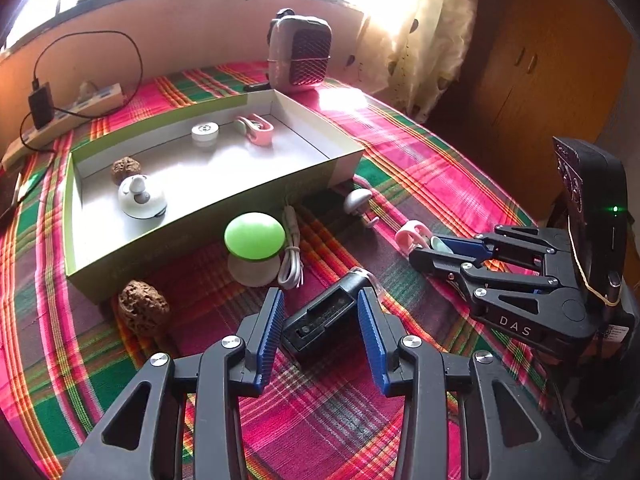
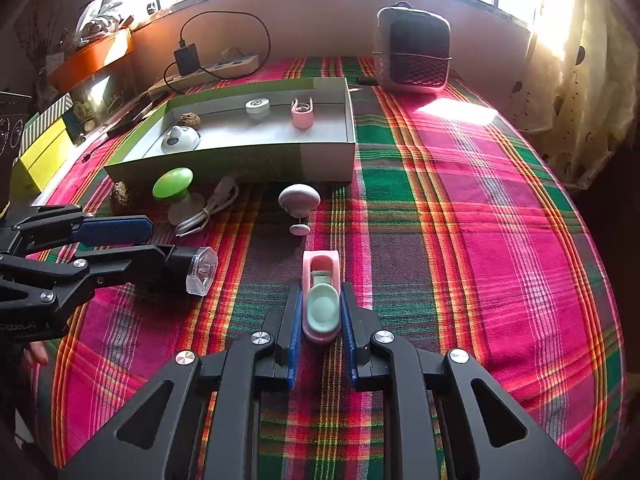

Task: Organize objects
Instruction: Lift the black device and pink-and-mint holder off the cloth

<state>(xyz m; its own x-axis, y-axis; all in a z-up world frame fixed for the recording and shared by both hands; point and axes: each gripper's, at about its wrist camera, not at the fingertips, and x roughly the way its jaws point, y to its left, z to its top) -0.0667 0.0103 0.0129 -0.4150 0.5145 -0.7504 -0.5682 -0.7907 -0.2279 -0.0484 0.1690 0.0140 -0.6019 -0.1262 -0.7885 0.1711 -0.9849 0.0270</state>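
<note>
My left gripper (image 1: 321,304) is open, its blue pads on either side of a black torch-like light (image 1: 320,320) lying on the plaid cloth; its clear lens shows in the right wrist view (image 2: 202,270). My right gripper (image 2: 322,300) is shut on a pink and mint clip (image 2: 321,300), also seen in the left wrist view (image 1: 414,236). A green-walled open box (image 1: 224,196) holds a white round gadget (image 1: 141,197), a walnut (image 1: 124,169), a white cap (image 1: 205,133) and a pink clip (image 1: 256,130).
In front of the box lie a green-topped mushroom lamp (image 1: 254,248), a white cable (image 1: 292,256), a walnut (image 1: 143,306) and a grey hook (image 1: 357,202). A small heater (image 1: 300,54) and a power strip (image 1: 68,114) stand at the back.
</note>
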